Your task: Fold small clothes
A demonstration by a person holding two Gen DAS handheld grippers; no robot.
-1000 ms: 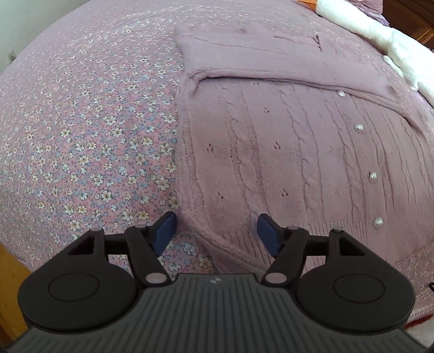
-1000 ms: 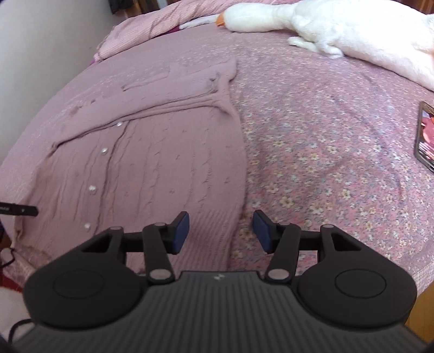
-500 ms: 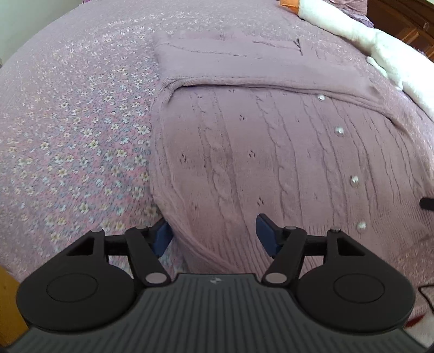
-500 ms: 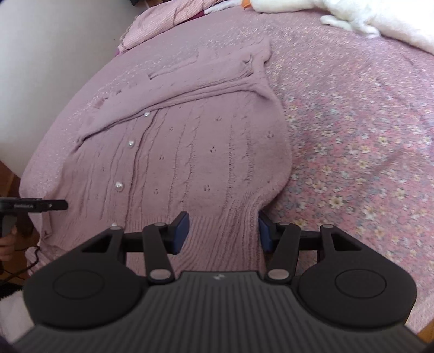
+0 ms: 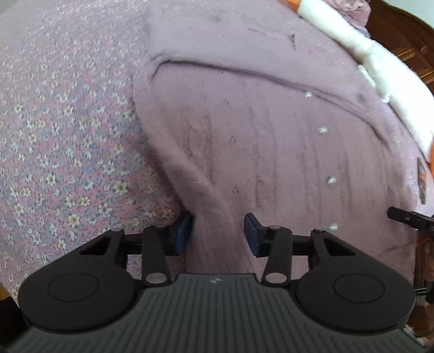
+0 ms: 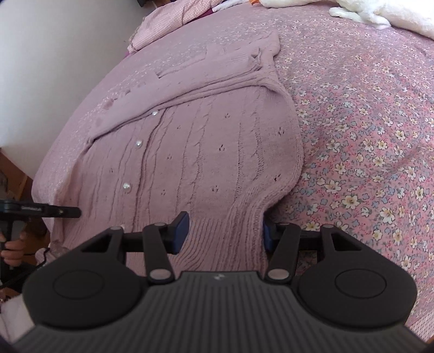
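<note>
A mauve cable-knit cardigan (image 5: 257, 135) with pearl buttons lies flat on the bed, sleeves folded across its upper part. My left gripper (image 5: 218, 233) is at one bottom corner of the hem. Its blue pads stand apart with the ribbed edge running between them, and this view is blurred. My right gripper (image 6: 225, 230) is open at the opposite hem corner of the cardigan (image 6: 203, 149). Ribbed knit fills its gap, and the right pad is half hidden under the fabric edge. The hem there is raised slightly off the bedspread.
A pink floral bedspread (image 6: 366, 122) lies beyond the cardigan's outer edges. A white plush goose (image 5: 379, 68) lies along the far side, near a wooden headboard (image 5: 401, 35). A pink pillow (image 6: 168, 24) sits by the wall. A hand (image 6: 10, 247) shows at the left edge.
Both grippers have moved forward and down onto the hem corners, so knit now sits between their pads. The left jaws have narrowed. The right jaws keep about the same width.
</note>
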